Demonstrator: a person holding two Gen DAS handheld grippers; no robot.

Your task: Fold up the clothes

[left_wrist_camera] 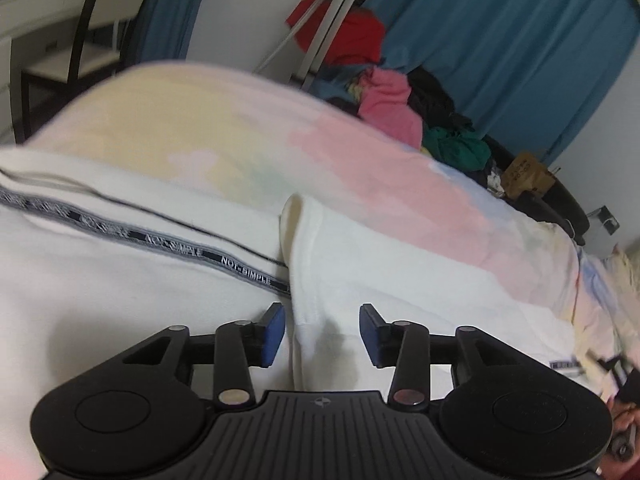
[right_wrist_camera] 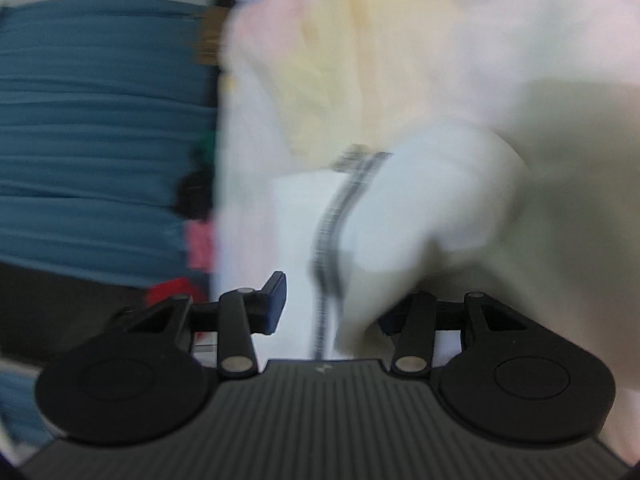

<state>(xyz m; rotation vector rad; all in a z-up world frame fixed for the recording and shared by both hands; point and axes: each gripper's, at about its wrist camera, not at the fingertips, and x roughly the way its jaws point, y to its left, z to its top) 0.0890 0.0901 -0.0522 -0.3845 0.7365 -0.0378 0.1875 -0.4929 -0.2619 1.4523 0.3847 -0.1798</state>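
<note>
A white garment [left_wrist_camera: 120, 280] with a black-and-grey printed band [left_wrist_camera: 172, 246] lies on a pastel tie-dye cloth [left_wrist_camera: 360, 168]. A folded white part [left_wrist_camera: 400, 264] lies over it. My left gripper [left_wrist_camera: 322, 332] is open, its blue pads either side of the folded edge. In the right wrist view, which is blurred by motion, my right gripper [right_wrist_camera: 332, 312] is open around a bunched part of the white garment [right_wrist_camera: 420, 208] with the striped band [right_wrist_camera: 332, 232]. Its right pad is hidden by the cloth.
A pile of clothes, red [left_wrist_camera: 352, 36], pink [left_wrist_camera: 392, 104] and green [left_wrist_camera: 456, 144], lies behind the cloth. Blue curtains [left_wrist_camera: 500, 48] hang at the back. A tripod leg [left_wrist_camera: 324, 20] stands by the pile. A white desk [left_wrist_camera: 48, 12] is at far left.
</note>
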